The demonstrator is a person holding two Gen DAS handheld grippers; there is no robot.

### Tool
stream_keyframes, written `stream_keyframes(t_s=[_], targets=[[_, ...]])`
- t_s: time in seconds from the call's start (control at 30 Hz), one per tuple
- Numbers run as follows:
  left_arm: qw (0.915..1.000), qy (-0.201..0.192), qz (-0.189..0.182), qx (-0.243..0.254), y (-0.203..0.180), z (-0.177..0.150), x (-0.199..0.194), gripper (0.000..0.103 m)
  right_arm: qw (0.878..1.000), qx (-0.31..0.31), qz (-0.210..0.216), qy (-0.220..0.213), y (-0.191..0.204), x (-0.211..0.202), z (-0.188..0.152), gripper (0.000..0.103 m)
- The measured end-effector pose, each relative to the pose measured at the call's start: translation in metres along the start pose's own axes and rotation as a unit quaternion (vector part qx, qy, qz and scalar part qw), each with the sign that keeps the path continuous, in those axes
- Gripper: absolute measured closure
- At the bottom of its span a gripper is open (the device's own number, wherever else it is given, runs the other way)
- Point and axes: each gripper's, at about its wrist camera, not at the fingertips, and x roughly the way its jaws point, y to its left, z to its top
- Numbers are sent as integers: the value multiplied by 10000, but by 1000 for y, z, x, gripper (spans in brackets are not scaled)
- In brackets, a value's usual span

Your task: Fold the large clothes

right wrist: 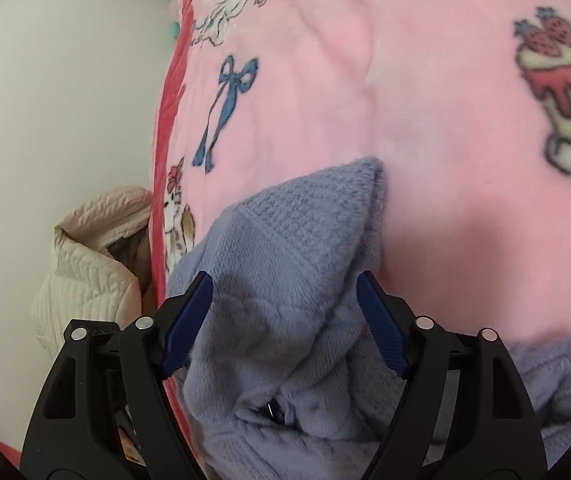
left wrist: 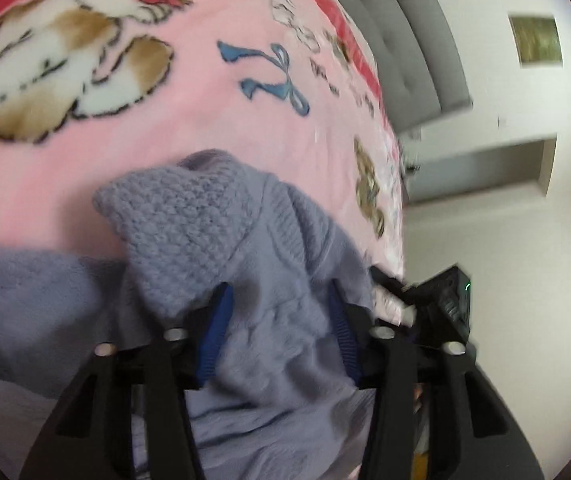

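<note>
A lavender knitted sweater [left wrist: 221,236] lies bunched on a pink cartoon-print blanket [left wrist: 133,132]. In the left wrist view my left gripper [left wrist: 277,300] stands open, its blue pads on either side of a fold of the sweater, with cloth draped between the fingers. In the right wrist view my right gripper [right wrist: 285,284] is also open, its blue pads straddling another bunched part of the sweater [right wrist: 297,240] near the blanket's [right wrist: 425,112] red-trimmed edge. The other gripper shows at the right in the left wrist view [left wrist: 437,304].
A cream quilted jacket [right wrist: 85,272] lies beside the bed's left edge against a white wall [right wrist: 53,100]. A grey padded headboard [left wrist: 413,40] and a white wall with framed pictures [left wrist: 537,40] stand beyond the blanket.
</note>
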Motion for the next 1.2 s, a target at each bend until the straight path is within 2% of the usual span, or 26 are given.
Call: stream_keyframes(t_s=[0.03,0.07,0.1,0.2,0.3,0.37,0.4,0.43,0.5,0.53,0.57,0.63,0.67,0.77,0.83,0.87,0.9,0.93,0.97,1.0,1.03,1.1,1.2], targets=[[9997,-55,231,7,-1,-1,3,101,9999,-84,-22,52,2,4,0,75],[9993,-27,385,-18,1,0,4,103,9999,-118,-35,84,3,7,-1,89],[9992,6,397,-95,4,-1,6,103,9998,-121,-59,175,5,10,-3,96],[9991,-110,-143,-374,8,-2,-9,103,9992,-378,152,-27,16,-6,-15,97],[9983,-381,-435,22,-13,-6,-52,103,9954,-642,613,-352,36,-47,-37,97],[9963,-438,-727,119,-23,-11,-78,103,9922,-606,991,-461,45,-71,-55,97],[9959,-474,-750,150,-26,-13,-89,103,9914,-567,1069,-501,47,-79,-63,97],[9965,-456,-687,167,-27,-16,-95,103,9904,-496,1173,-544,46,-89,-75,97],[9990,-155,-360,213,-23,-23,-88,103,9911,-357,1170,-528,40,-92,-84,96],[9996,54,7,268,-17,-28,-76,103,9928,-270,1038,-531,33,-91,-90,96],[9993,201,163,279,-8,-33,-71,103,9940,-228,946,-495,25,-88,-93,96],[9985,488,260,7,12,-42,-49,103,9963,-52,733,-448,6,-78,-96,96],[9984,514,202,-103,19,-46,-44,103,9965,45,715,-439,-4,-74,-97,96],[9993,221,219,-193,30,-53,-37,103,9951,429,718,-537,-30,-63,-98,96],[9997,89,104,-216,31,-53,-34,102,9927,592,872,-589,-39,-59,-97,94],[9997,28,51,-250,30,-52,-31,96,9922,627,901,-584,-41,-56,-97,93],[9996,-10,1,-282,29,-51,-30,84,9920,639,929,-577,-42,-54,-96,89],[9996,-11,-44,-283,27,-49,-28,78,9918,636,952,-560,-42,-51,-95,81],[9998,32,-25,-218,23,-47,-25,67,9923,612,930,-543,-41,-49,-93,75],[9999,49,-6,-162,20,-46,-25,58,9924,586,933,-542,-40,-48,-93,64],[9999,37,-2,-109,16,-45,-25,55,9928,526,935,-526,-37,-45,-91,56],[10000,-19,29,-2,11,-41,-24,45,9941,391,887,-488,-32,-41,-89,56],[9997,12,50,-233,15,-34,-22,43,9965,356,631,-410,-28,-35,-85,51]])
